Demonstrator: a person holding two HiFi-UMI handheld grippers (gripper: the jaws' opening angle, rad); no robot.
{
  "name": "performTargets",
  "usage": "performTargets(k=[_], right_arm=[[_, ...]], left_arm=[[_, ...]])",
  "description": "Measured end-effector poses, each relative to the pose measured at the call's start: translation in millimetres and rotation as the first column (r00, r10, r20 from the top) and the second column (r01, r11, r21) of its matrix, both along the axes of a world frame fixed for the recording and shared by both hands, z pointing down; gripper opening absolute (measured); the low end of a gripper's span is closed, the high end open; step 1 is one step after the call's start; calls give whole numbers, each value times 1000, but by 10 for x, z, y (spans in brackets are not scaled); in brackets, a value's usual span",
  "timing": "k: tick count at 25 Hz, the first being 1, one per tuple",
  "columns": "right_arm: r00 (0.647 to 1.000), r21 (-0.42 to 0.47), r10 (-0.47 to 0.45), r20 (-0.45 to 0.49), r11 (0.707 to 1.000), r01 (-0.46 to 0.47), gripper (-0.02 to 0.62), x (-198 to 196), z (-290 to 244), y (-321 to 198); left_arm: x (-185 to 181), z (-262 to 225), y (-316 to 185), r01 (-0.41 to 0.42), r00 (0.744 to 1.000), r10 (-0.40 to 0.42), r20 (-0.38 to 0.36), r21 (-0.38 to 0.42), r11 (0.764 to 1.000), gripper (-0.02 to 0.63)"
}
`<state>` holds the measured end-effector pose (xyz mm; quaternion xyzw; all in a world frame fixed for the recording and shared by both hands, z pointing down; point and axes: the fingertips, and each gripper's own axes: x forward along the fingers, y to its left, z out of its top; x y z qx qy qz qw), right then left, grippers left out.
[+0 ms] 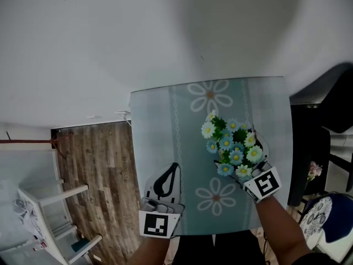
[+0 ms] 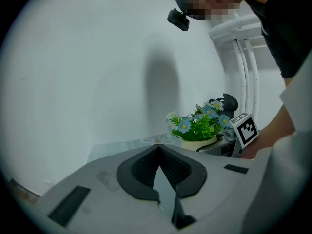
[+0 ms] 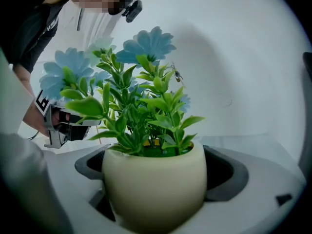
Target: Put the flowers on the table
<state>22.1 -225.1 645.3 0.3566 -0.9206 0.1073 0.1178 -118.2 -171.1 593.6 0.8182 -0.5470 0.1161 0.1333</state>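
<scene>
The head view shows one bench (image 1: 157,126) under a pale blue flower-print cloth, two grippers and a single bunch of flowers (image 1: 231,142) with blue and white heads; the flowers stand over the bench's right half at the tip of the right gripper (image 1: 247,167), while the left gripper (image 1: 173,169) lies well apart over the near left part. In the left gripper view its two dark fingers (image 2: 141,169) meet at their tips with nothing between them, and the flowers sit off to the right in one cream pot (image 2: 199,142). In the right gripper view the pot fills the gap, both fingers (image 3: 226,174) pressed against its round sides, green stems rising above
</scene>
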Motion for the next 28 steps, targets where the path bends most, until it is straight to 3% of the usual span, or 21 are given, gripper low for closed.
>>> performTargets(k=[12, 16, 28], right_arm=[[1000, -10, -8, -29, 1000, 8, 580, 16, 59, 50], [999, -24, 5, -46, 1000, -6, 580, 36, 101, 89], [998, 8, 0, -63, 1000, 0, 580, 16, 117, 300]], left_arm=[[38, -52, 24, -5, 1000, 5, -15, -11, 1000, 5], [63, -150, 0, -30, 1000, 31, -8, 45, 999, 5], [62, -217, 62, -48, 999, 49, -13, 81, 996, 5]])
